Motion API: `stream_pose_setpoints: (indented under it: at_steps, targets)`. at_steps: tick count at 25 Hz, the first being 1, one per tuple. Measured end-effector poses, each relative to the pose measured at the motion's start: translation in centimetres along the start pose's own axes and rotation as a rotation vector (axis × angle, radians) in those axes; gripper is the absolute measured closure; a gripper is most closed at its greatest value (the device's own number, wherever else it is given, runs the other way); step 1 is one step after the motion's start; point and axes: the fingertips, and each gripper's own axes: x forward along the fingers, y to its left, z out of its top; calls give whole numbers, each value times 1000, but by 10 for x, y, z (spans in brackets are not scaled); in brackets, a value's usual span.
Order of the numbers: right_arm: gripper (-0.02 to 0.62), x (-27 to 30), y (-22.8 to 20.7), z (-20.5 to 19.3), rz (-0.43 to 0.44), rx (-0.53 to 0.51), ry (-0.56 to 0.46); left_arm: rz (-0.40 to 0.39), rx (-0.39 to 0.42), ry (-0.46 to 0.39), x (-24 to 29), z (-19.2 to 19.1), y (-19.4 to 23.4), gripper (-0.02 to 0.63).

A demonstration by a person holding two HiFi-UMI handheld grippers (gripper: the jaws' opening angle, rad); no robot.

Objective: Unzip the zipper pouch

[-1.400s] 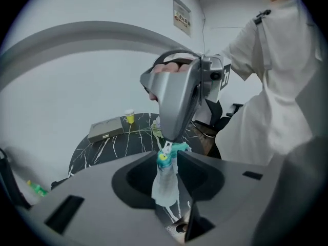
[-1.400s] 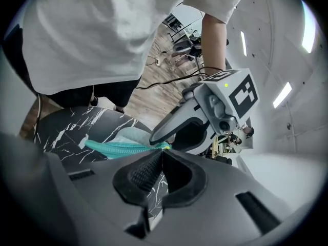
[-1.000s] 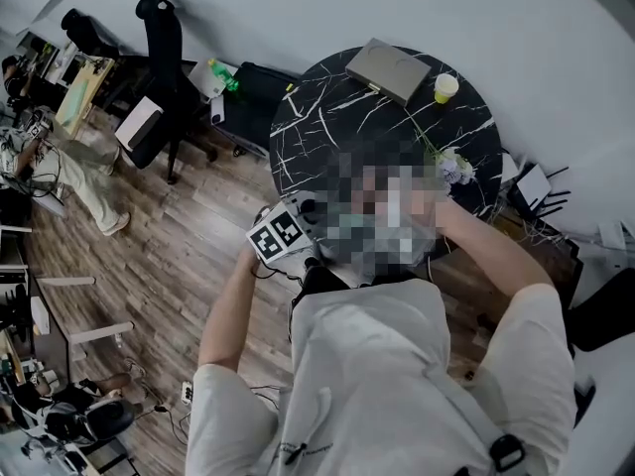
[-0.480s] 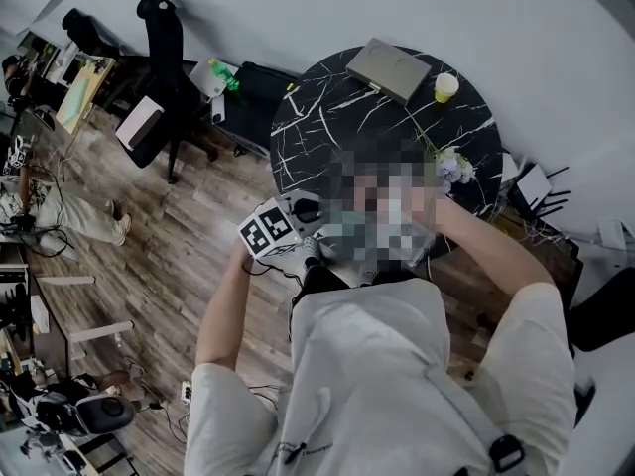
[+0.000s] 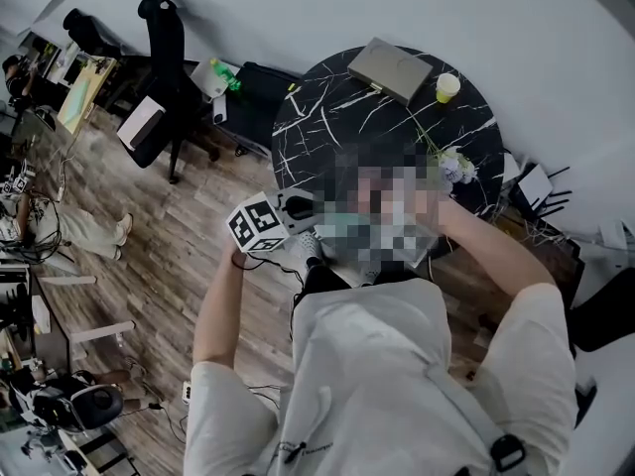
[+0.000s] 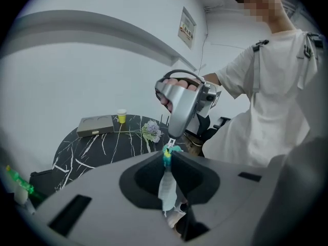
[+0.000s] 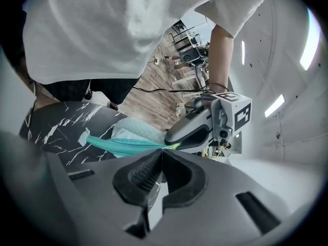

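A pale teal pouch (image 7: 134,131) hangs stretched between two hand-held grippers above the near edge of a round black table (image 5: 327,117). The left gripper (image 6: 167,157) clamps the pouch's end. The right gripper (image 7: 160,151) is clenched on the zipper pull (image 6: 171,140). A grey box (image 5: 388,68) sits at the far edge.

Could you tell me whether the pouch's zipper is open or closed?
Closed where visible: the teal zipper runs as one joined band.
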Motion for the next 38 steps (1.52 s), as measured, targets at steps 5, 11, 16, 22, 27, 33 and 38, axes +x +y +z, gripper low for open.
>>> stream_pose_setpoints:
  at_steps: [5,11,16,22,27,33,38]
  targets:
    - [586,-3,7,-8,13,8,17,12,8,-1,-9,5,7,549]
    - [586,-5,15,-16,37,28,34,29,4,-4,-9,3,12,549]
    - [584,-8,30,-24,68,62,43,43,-3,-6,-13,1,20,549]
    - [584,-10,34,-31,77,73,54,55,12,4,-21,2,22,549]
    - [584,-12,45,-38,100,104,57,67,13,1,-22,1,26,549]
    - [584,-19,66,-49,149,139,78,90,10,6,-25,0,31,549]
    - [584,-18,84,-63,162,158,113,121,16,2,-27,-1,37,549]
